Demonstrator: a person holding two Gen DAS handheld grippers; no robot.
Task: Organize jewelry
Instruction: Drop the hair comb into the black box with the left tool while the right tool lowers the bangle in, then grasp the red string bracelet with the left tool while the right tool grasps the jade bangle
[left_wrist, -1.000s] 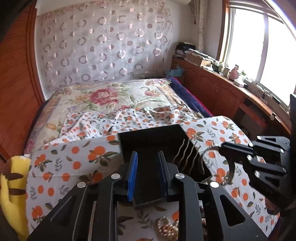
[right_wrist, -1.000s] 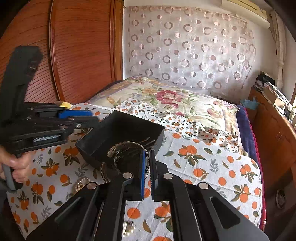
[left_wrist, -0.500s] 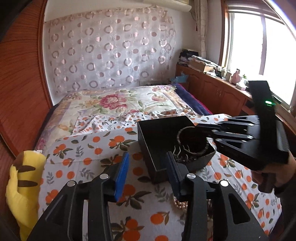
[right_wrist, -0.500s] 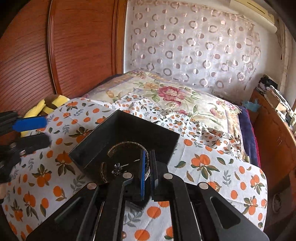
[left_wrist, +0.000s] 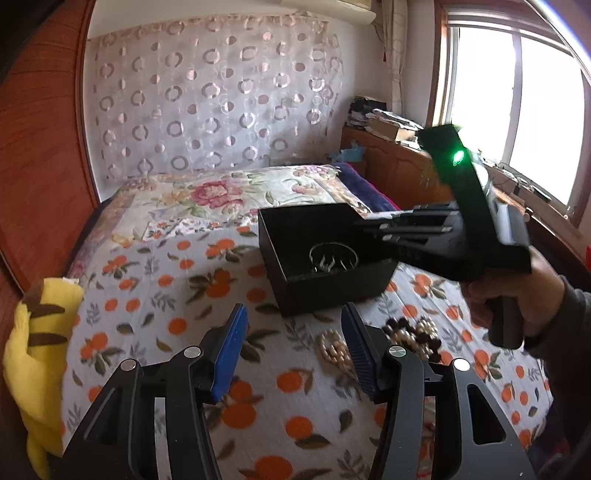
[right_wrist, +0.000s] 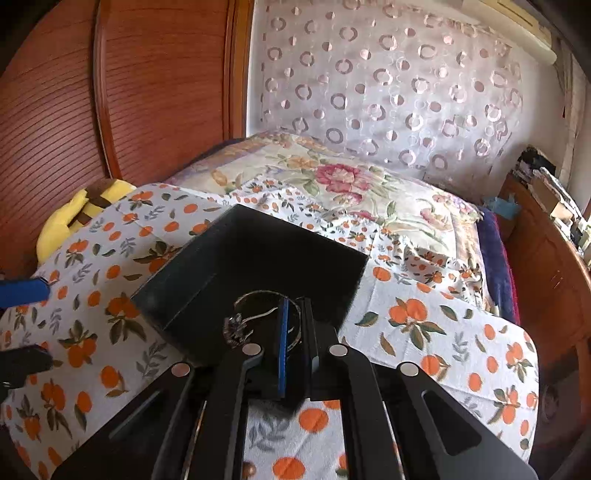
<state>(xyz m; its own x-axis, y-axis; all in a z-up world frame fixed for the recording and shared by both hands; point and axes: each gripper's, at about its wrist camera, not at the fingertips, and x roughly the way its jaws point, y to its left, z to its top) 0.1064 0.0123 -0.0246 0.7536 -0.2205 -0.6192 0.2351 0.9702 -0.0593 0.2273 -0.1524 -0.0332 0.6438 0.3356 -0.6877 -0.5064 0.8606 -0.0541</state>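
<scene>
A black open box stands on the orange-print bedspread; it also shows in the right wrist view. A silver bangle and a claw-shaped hair clip lie inside it. My right gripper reaches over the box's near wall with its jaws nearly closed around the bangle's rim; a small gap still shows. My left gripper is open and empty, low over the spread in front of the box. Pearl and dark bead jewelry lies on the spread just beyond its right finger.
A yellow plush toy lies at the bed's left edge. A wooden headboard panel stands to the left, a low wooden cabinet with clutter under the window to the right. A floral quilt covers the far bed.
My left gripper let go of the box's near wall, opened wide and drew back toward the near side. My right gripper moved over the box with the bangle and lowered it inside.
</scene>
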